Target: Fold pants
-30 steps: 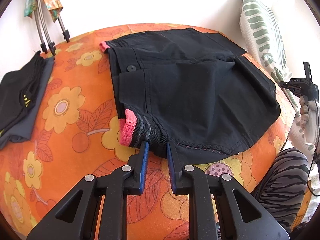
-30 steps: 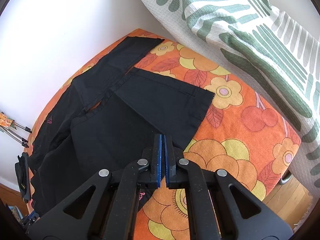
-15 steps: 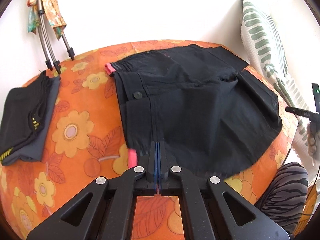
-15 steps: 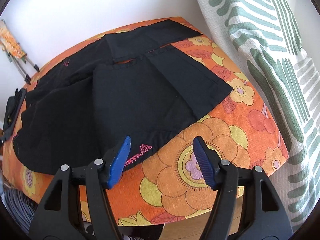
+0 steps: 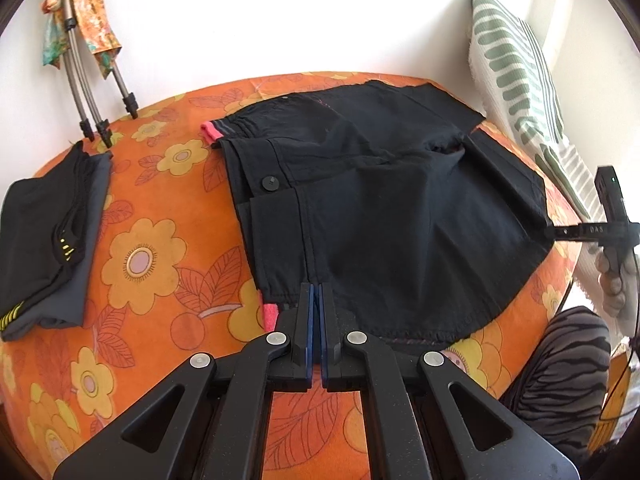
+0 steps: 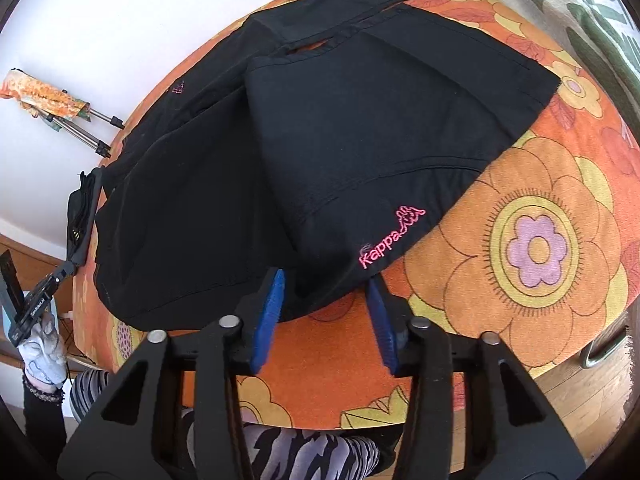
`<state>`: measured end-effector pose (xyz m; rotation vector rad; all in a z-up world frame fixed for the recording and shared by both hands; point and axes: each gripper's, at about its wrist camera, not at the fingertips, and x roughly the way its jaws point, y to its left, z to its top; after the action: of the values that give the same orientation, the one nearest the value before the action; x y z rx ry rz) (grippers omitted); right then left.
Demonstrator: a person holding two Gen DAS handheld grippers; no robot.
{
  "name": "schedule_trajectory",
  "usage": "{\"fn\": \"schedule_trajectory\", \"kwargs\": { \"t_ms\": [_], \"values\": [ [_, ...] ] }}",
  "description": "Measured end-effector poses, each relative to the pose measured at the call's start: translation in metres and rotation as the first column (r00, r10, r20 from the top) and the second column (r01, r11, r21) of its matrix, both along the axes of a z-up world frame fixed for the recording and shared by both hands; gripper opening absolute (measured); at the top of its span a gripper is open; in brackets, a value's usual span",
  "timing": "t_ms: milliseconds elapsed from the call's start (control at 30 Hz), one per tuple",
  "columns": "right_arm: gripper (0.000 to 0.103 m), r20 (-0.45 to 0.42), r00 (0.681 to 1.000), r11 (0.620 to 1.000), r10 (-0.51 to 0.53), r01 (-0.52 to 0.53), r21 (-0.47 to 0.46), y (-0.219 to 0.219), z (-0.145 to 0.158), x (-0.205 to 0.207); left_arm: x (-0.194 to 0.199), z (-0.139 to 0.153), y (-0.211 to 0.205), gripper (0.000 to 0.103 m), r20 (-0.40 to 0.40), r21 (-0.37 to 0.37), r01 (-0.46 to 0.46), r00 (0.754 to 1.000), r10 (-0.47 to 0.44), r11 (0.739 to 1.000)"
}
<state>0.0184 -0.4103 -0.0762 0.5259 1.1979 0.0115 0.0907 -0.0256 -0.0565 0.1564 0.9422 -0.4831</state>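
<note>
Black pants [image 5: 392,208] with a pink waistband lie partly folded on the orange flowered surface [image 5: 152,248]. My left gripper [image 5: 318,292] is shut on the near waistband corner of the pants. In the right wrist view the pants [image 6: 360,136] show a pink Kappa logo near the front edge. My right gripper [image 6: 324,292] is open, its blue pads straddling the near folded edge of the pants. It also shows in the left wrist view [image 5: 600,228] at the right edge of the pants.
A folded stack of dark clothes [image 5: 44,240] lies at the left. Tripod legs [image 5: 100,92] stand at the back left. A green striped pillow [image 5: 528,92] leans at the right. The person's striped leg [image 5: 560,380] is at the near right.
My left gripper shut on the waistband corner and holds it. My right gripper opened and moved down to the pants' near edge by the logo.
</note>
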Motion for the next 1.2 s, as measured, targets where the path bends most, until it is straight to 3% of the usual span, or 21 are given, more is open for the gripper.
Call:
{"fn": "schedule_trajectory", "kwargs": {
  "t_ms": [67, 100, 167, 333, 500, 600, 767, 867, 967, 1067, 1167, 1200],
  "values": [
    [0.014, 0.004, 1.0, 1.0, 0.01, -0.009, -0.022, 0.005, 0.002, 0.008, -0.006, -0.003, -0.002, 0.019, -0.016, 0.005, 0.044, 0.999, -0.043, 0.999],
    [0.011, 0.01, 1.0, 1.0, 0.008, -0.008, -0.03, 0.007, 0.004, 0.011, -0.007, -0.005, -0.003, 0.031, -0.038, 0.005, 0.07, 0.997, -0.07, 0.998],
    [0.009, 0.027, 1.0, 1.0, -0.011, 0.012, -0.02, 0.006, 0.009, 0.018, -0.014, -0.008, -0.009, 0.038, -0.034, 0.045, 0.107, 0.994, -0.106, 0.993],
    [0.009, 0.069, 0.997, 0.999, -0.042, 0.043, -0.015, 0.002, 0.029, 0.042, -0.035, -0.017, -0.03, 0.039, -0.025, 0.171, 0.256, 0.966, -0.256, 0.951],
    [0.009, 0.094, 0.994, 0.998, -0.057, 0.058, -0.011, 0.0, 0.047, 0.072, -0.045, -0.033, -0.051, 0.04, -0.051, 0.261, 0.377, 0.925, -0.377, 0.889],
    [0.008, 0.099, 0.993, 0.998, -0.063, 0.065, -0.022, 0.001, 0.052, 0.089, -0.05, -0.041, -0.063, 0.04, -0.019, 0.334, 0.408, 0.904, -0.427, 0.849],
    [0.008, 0.09, 0.993, 0.996, -0.081, 0.084, -0.035, -0.004, 0.055, 0.11, -0.057, -0.037, -0.074, 0.04, -0.014, 0.305, 0.46, 0.877, -0.479, 0.834],
    [0.008, 0.081, 0.993, 0.996, -0.083, 0.086, -0.031, -0.004, 0.052, 0.114, -0.063, -0.039, -0.081, 0.047, -0.025, 0.301, 0.505, 0.852, -0.523, 0.809],
    [0.008, 0.079, 0.993, 0.996, -0.083, 0.086, -0.037, -0.004, 0.051, 0.118, -0.062, -0.049, -0.088, 0.047, -0.019, 0.349, 0.505, 0.846, -0.533, 0.789],
    [0.008, 0.078, 0.993, 0.995, -0.092, 0.095, -0.029, -0.007, 0.051, 0.119, -0.055, -0.053, -0.091, 0.045, 0.001, 0.362, 0.477, 0.859, -0.512, 0.801],
    [0.008, 0.082, 0.992, 0.995, -0.097, 0.1, -0.029, -0.009, 0.052, 0.117, -0.052, -0.054, -0.091, 0.015, 0.029, 0.361, 0.449, 0.871, -0.491, 0.817],
    [0.008, 0.084, 0.992, 0.994, -0.099, 0.102, -0.03, -0.01, 0.053, 0.115, -0.052, -0.052, -0.091, 0.011, 0.051, 0.358, 0.433, 0.876, -0.48, 0.828]
  ]
}}
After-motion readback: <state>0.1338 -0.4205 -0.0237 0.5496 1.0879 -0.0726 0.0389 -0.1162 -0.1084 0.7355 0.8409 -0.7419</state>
